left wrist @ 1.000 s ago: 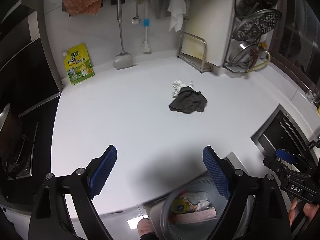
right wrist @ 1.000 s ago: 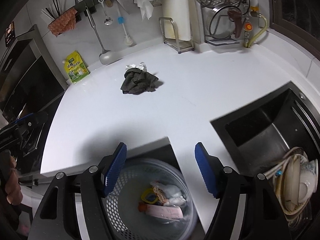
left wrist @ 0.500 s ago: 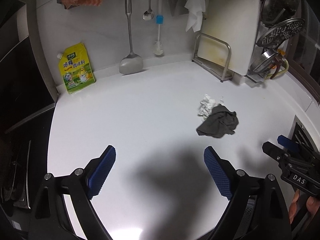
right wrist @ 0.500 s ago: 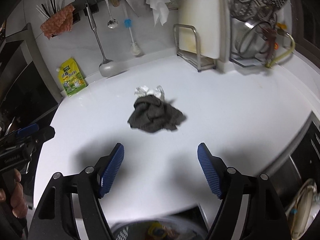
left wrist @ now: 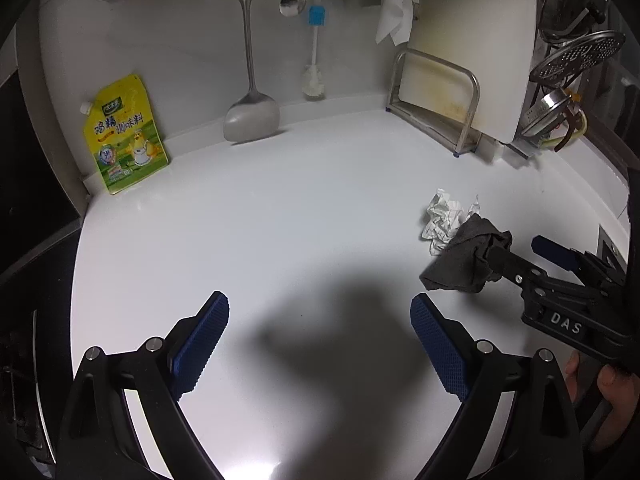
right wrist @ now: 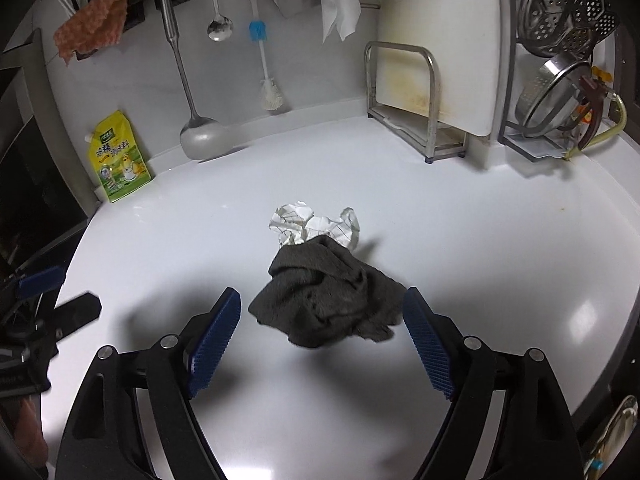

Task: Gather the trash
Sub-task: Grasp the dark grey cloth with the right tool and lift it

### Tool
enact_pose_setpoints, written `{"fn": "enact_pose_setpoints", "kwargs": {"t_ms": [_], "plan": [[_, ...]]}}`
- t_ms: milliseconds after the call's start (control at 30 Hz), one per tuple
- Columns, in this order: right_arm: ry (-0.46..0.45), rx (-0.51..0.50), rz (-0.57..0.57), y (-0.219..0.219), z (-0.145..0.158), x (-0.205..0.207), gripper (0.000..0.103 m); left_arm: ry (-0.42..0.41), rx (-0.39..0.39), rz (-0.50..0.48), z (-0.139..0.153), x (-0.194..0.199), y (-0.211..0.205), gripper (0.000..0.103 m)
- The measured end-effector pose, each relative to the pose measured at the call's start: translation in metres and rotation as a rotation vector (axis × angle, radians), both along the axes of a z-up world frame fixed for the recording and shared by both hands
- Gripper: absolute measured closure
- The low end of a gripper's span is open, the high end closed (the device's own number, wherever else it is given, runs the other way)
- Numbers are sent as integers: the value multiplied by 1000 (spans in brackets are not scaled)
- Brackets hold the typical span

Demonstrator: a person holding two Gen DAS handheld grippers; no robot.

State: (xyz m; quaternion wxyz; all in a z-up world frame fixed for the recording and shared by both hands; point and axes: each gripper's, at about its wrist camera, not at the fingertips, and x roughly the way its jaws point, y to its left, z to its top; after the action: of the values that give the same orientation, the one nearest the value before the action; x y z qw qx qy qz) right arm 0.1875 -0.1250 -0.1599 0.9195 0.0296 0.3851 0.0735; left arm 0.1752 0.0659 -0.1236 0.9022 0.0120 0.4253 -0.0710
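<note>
A crumpled dark grey rag (right wrist: pixel 320 280) lies on the white counter (right wrist: pixel 480 248), with a ball of crumpled white paper (right wrist: pixel 312 222) touching its far side. My right gripper (right wrist: pixel 322 296) is low over the rag. Its jaws are opening, and the rag sits between the blue pads (right wrist: pixel 216 336) without being pressed. In the left wrist view the rag (left wrist: pixel 460 264) and paper (left wrist: pixel 442 220) are at the right, with the right gripper (left wrist: pixel 514 248) reaching in beside them. My left gripper (left wrist: pixel 320 302) hangs open over bare counter, nothing between its fingers.
Against the back wall stand a yellow seasoning pouch (left wrist: pixel 124 132), a hanging spatula (left wrist: pixel 250 116), a dish brush (left wrist: pixel 314 80) and a cutting board (left wrist: pixel 472 40) in a steel rack. Strainers (right wrist: pixel 560 92) fill the far right corner. A dark stove (left wrist: pixel 24 360) borders the counter's left edge.
Both grippers moved forward from above the trash bin at the counter's front edge to over the counter; the bin left view. The right gripper's jaws widened and now flank the rag.
</note>
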Motion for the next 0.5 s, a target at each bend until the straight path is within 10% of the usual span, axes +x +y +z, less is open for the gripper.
{"fn": "enact_pose_setpoints", "kwargs": {"t_ms": [500], "plan": [[65, -80, -28, 13, -36, 34, 20, 44, -8, -27, -18, 12, 4, 13]]}}
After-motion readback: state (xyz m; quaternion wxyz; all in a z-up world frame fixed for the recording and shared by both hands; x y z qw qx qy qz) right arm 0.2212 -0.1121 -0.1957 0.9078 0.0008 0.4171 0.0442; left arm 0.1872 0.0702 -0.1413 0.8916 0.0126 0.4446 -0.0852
